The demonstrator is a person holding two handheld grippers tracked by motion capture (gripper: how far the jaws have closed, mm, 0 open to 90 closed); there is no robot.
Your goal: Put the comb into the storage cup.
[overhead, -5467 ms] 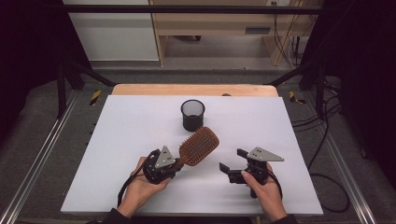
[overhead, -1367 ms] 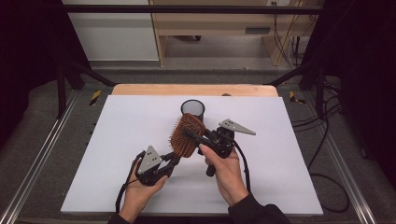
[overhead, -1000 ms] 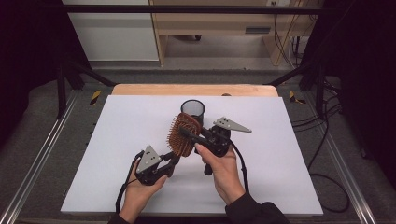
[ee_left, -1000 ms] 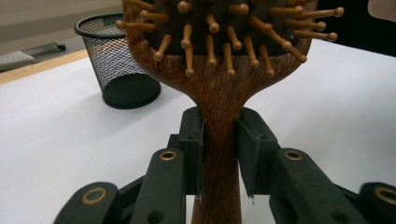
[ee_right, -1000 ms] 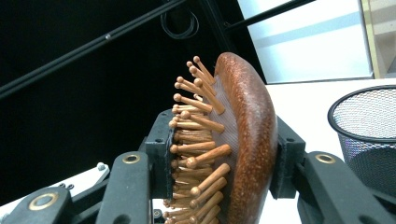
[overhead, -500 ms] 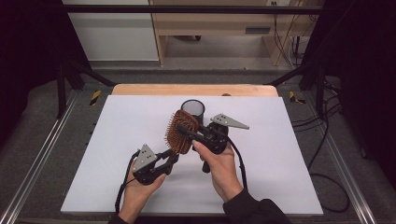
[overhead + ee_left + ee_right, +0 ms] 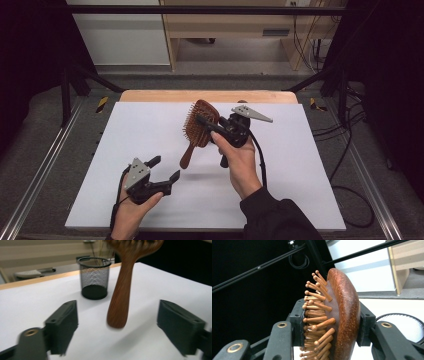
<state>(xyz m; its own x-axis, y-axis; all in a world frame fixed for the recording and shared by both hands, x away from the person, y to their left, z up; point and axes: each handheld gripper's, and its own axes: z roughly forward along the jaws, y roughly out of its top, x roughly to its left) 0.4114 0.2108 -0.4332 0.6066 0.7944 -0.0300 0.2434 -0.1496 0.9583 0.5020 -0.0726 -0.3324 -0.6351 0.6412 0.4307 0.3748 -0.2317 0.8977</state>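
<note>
A wooden hairbrush (image 7: 199, 125) hangs tilted above the white table, bristles to the left, handle (image 7: 187, 156) pointing down toward me. My right gripper (image 7: 207, 125) is shut on the brush head; in the right gripper view its pads (image 7: 365, 325) clamp the bristle side and the smooth back of the brush (image 7: 344, 302). My left gripper (image 7: 165, 168) sits low at the near left, and its jaws have just been opening. In the left gripper view the brush handle (image 7: 120, 300) hangs ahead of its spread jaws (image 7: 119, 337), touching neither.
A black mesh cup (image 7: 94, 277) stands upright on the table (image 7: 310, 165) behind the brush, its rim (image 7: 402, 325) just past the right jaw. Metal rails (image 7: 45, 165) run along the table's sides, and a wooden strip (image 7: 150, 95) edges the back.
The left gripper opened, let go of the brush handle and drew back to the near left. The right gripper carried the brush up and farther toward the cup.
</note>
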